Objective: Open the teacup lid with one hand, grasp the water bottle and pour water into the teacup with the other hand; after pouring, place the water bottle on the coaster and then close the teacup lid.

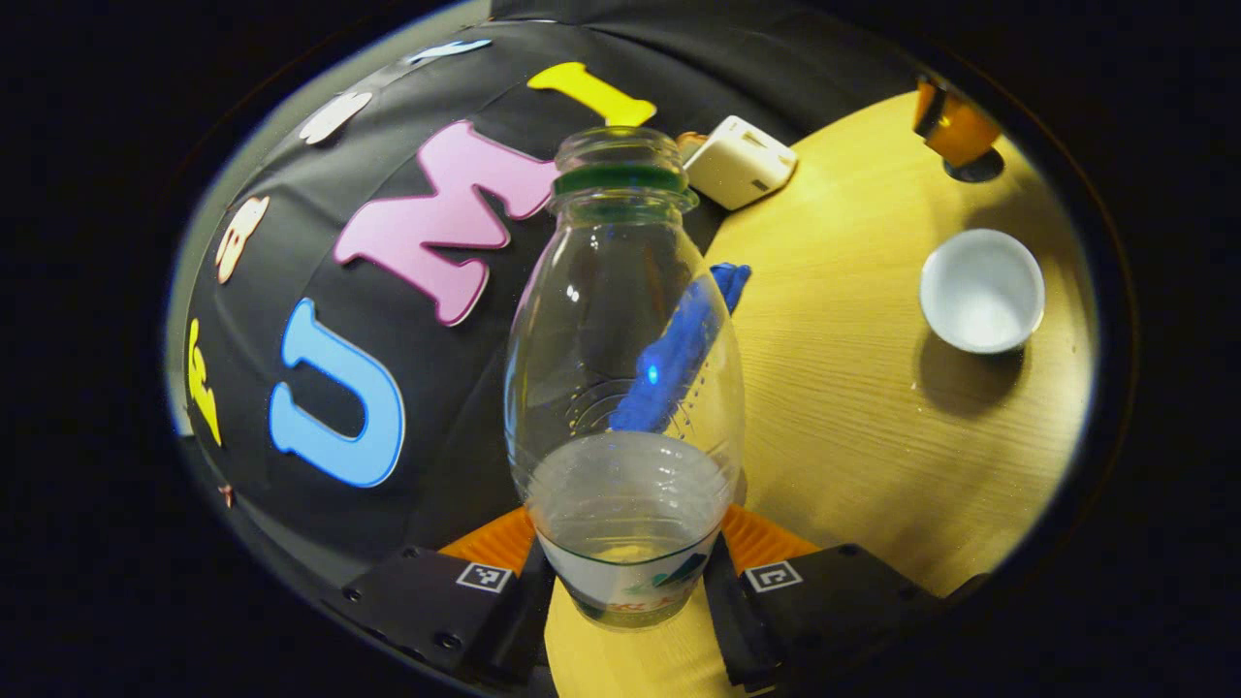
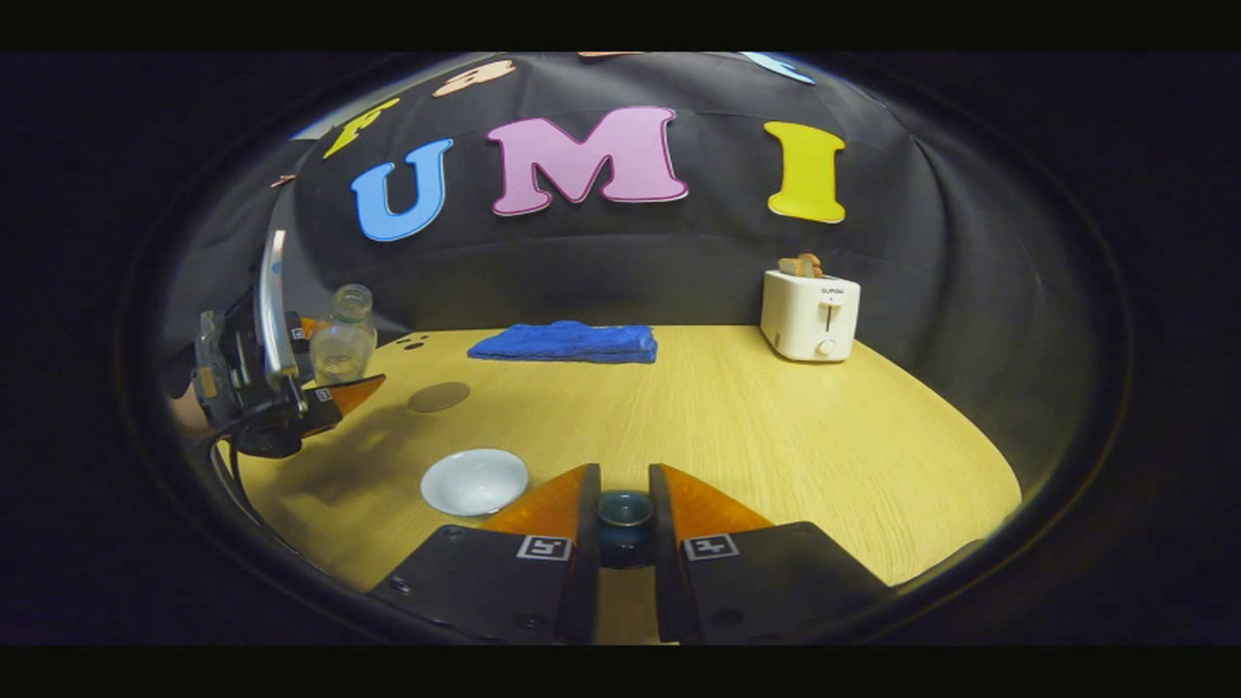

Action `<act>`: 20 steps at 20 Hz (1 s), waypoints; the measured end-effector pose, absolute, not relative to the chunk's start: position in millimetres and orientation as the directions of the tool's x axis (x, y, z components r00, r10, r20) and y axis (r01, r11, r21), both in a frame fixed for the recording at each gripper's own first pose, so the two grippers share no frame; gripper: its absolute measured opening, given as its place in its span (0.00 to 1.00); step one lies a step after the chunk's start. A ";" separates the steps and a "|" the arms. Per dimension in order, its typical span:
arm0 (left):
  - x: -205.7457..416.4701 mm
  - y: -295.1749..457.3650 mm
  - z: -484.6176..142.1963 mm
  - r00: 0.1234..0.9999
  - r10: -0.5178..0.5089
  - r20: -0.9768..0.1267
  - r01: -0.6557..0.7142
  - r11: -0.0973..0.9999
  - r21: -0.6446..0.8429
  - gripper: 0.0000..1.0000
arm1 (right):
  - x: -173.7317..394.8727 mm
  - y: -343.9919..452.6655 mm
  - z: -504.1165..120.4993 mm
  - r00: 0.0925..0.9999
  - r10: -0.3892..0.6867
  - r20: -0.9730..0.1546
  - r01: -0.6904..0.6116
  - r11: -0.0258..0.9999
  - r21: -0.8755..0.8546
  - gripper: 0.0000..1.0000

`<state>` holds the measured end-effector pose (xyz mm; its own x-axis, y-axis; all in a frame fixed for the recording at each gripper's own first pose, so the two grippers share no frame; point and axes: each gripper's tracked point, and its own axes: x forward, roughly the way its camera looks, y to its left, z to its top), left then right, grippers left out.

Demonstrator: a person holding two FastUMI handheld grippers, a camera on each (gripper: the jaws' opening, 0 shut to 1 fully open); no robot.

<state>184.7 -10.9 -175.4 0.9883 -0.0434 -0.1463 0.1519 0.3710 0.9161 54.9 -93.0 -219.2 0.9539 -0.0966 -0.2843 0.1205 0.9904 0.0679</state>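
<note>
Left gripper (image 1: 628,557) is clamped on a clear plastic water bottle (image 1: 625,388), uncapped, a little water inside, held off the round wooden table (image 1: 853,417). A brown round coaster (image 2: 438,396) is seen far left, a white open teacup (image 2: 474,482) nearer, a folded blue towel (image 2: 565,342) far centre. Right gripper (image 2: 625,509) is closed narrow on a dark teal lid knob (image 2: 625,506). A white toaster (image 2: 810,315) is placed far right.

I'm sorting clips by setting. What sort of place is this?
Probably a staged kitchen-style booth: a wooden table before a black cloth wall, set with a toaster, a folded blue towel and a white teacup.
</note>
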 end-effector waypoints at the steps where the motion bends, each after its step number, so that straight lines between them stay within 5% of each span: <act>1: 185.9 -14.7 -181.0 0.987 -0.052 -0.154 0.163 0.330 0.930 0.72 | 51.9 -96.3 -220.0 0.953 -0.105 -0.284 0.129 0.989 0.068 0.27; 17: 206.3 -41.0 -212.8 0.961 -0.167 -0.219 0.193 -0.158 0.968 0.72 | 42.8 -87.1 -228.0 0.957 -0.079 -0.281 0.099 0.993 0.059 0.22; 20: 207.0 -45.0 -212.4 0.955 -0.192 -0.227 0.180 -0.235 0.955 0.72 | 40.6 -85.1 -231.3 0.955 -0.075 -0.286 0.094 0.994 0.055 0.32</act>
